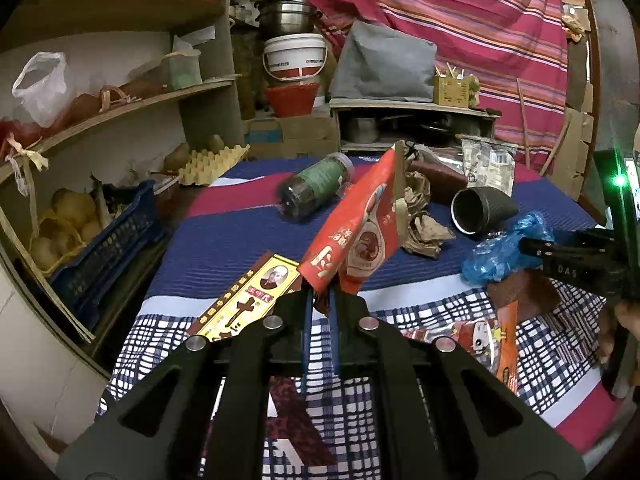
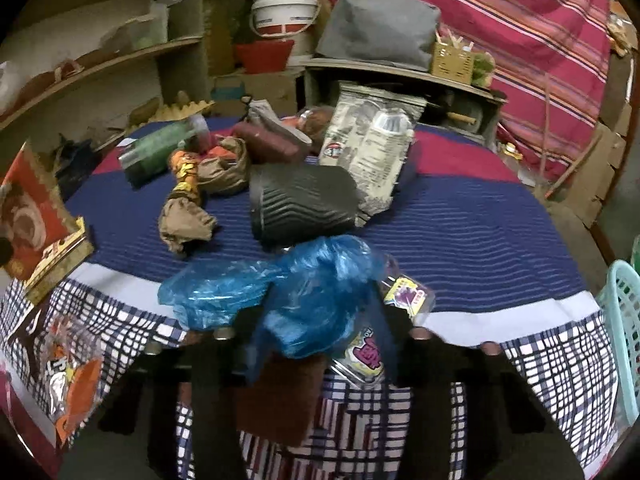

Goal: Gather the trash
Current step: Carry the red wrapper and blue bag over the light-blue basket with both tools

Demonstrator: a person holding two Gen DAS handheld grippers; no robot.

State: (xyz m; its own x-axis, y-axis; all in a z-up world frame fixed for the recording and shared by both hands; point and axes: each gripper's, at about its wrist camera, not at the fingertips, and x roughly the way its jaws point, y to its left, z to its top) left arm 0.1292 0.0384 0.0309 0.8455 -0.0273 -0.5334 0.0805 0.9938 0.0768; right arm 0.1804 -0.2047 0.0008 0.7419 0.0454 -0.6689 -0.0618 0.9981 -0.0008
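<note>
My left gripper (image 1: 321,294) is shut on a red snack bag (image 1: 356,232) and holds it upright above the table; the bag also shows at the left edge of the right wrist view (image 2: 28,204). My right gripper (image 2: 316,320) is open around a crumpled blue plastic bag (image 2: 304,292), which also shows in the left wrist view (image 1: 504,248). Other trash lies on the striped cloth (image 2: 460,236): a black ribbed cup (image 2: 300,204), crumpled brown paper (image 2: 184,220), a green jar (image 2: 160,152), a white pouch (image 2: 372,148) and a yellow box (image 1: 248,300).
A light blue basket (image 2: 620,336) stands at the right edge. An orange snack wrapper (image 2: 72,376) and a small clear packet (image 2: 368,356) lie on the checked part of the cloth. Shelves (image 1: 120,108) and a blue crate of potatoes (image 1: 108,240) stand to the left.
</note>
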